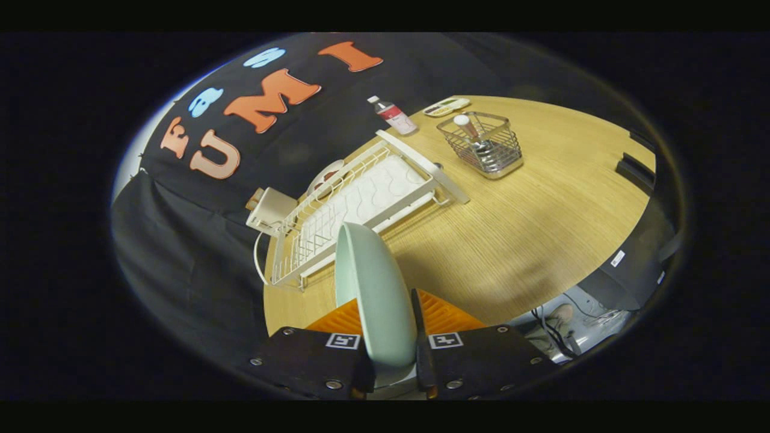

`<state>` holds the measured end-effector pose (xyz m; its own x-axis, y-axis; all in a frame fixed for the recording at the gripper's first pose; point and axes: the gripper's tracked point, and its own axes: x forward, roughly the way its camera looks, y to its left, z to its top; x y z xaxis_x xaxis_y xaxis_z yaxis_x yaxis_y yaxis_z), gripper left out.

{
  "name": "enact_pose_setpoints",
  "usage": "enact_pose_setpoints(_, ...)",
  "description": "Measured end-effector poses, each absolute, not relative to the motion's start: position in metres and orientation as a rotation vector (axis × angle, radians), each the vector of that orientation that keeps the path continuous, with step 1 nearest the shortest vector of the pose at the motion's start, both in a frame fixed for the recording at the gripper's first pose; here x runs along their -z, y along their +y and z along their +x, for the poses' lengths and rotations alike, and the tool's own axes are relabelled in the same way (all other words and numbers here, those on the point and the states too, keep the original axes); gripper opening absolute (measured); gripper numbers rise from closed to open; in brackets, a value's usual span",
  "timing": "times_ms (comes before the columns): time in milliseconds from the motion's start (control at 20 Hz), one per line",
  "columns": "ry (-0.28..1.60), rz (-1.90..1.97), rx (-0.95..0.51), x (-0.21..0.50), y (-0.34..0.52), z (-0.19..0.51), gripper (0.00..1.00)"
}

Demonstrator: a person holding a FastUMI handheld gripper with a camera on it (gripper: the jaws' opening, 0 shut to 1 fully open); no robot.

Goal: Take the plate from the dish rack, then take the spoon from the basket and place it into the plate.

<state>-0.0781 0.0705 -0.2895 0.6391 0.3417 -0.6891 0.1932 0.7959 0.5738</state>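
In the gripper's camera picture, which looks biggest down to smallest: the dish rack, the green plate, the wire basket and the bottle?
1. dish rack
2. plate, clamped between the gripper fingers; its nearness to the camera inflates it
3. basket
4. bottle

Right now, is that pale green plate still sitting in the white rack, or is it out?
Out. The plate stands on edge between the gripper fingers, which press on both faces, above the table, with the dish rack beyond it.
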Motion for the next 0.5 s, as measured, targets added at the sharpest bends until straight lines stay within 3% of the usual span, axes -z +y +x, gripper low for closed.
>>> enact_pose_setpoints(500, 0.951, 0.633, -0.114, 0.312, 0.085, -0.068, 0.28)
